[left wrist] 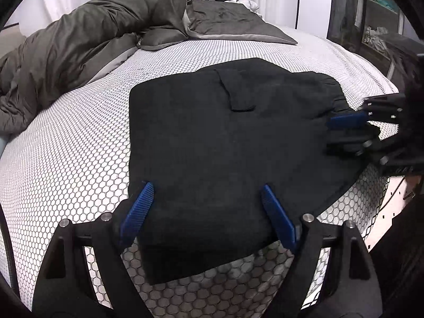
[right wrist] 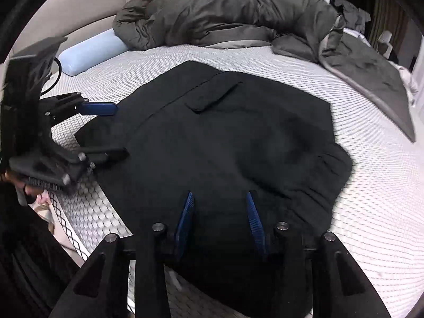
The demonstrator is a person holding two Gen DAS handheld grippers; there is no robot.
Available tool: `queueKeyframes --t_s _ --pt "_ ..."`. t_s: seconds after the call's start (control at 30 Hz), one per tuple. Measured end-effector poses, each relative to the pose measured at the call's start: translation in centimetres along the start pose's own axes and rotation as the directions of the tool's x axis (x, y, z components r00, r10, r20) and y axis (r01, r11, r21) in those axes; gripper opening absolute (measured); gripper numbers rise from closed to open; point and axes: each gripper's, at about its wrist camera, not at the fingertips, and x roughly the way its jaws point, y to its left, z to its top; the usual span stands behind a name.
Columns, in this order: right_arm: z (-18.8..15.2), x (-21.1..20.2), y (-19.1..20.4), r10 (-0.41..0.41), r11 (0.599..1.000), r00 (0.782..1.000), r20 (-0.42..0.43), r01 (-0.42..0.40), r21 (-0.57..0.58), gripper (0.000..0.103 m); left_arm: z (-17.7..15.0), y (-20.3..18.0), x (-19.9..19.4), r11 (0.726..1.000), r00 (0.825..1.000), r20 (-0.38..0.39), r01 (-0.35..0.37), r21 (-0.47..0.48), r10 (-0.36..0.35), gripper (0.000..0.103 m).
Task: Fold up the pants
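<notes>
There are no words, numbers or signs to read in either picture

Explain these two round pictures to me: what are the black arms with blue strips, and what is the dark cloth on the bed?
Each picture comes from a fisheye camera mounted on a hand-held claw; a person carries one in each hand, no robot. The left claw fills the bottom of its own view, and the right claw does the same. The blue strips are finger pads. Each camera also sees the other claw at the side. On the honeycomb-patterned bed sheet lie folded black pants, with a grey duvet behind. Both claws stand open over the pants' edge, pressing on nothing.
</notes>
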Motion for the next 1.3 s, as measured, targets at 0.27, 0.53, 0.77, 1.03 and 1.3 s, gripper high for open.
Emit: queueKeyframes --t_s 0.27,0.53,0.77,1.03,1.3 --pt "-1.9 -3.0 -3.6 0.109 0.994 0.994 -0.024 -0.108 0.019 0.042 0.0 0.1 0.1 1.0 1.0 0.002 0.0 0.002 0.0 0.083" --pt "-1.8 -6.1 -5.2 0.088 0.992 0.989 0.122 -0.099 0.082 0.05 0.9 -1.1 -3.3 0.999 0.993 0.108 0.035 0.011 -0.036 0.083" --pt "1.2 -1.8 -8.1 -0.083 0.97 0.99 0.111 0.055 0.236 0.03 1.3 -4.2 0.1 0.993 0.999 0.025 0.044 0.113 -0.048 0.084" --pt "0.8 -1.7 -10.8 -0.058 0.936 0.993 0.106 0.017 0.351 0.036 0.5 -2.4 -1.2 0.994 0.993 0.04 0.11 0.023 -0.111 0.085" --pt "1.1 -3.4 -1.4 0.055 0.996 0.986 0.159 -0.064 0.054 0.057 1.4 -3.3 -0.1 0.994 0.993 0.034 0.108 0.028 -0.109 0.085"
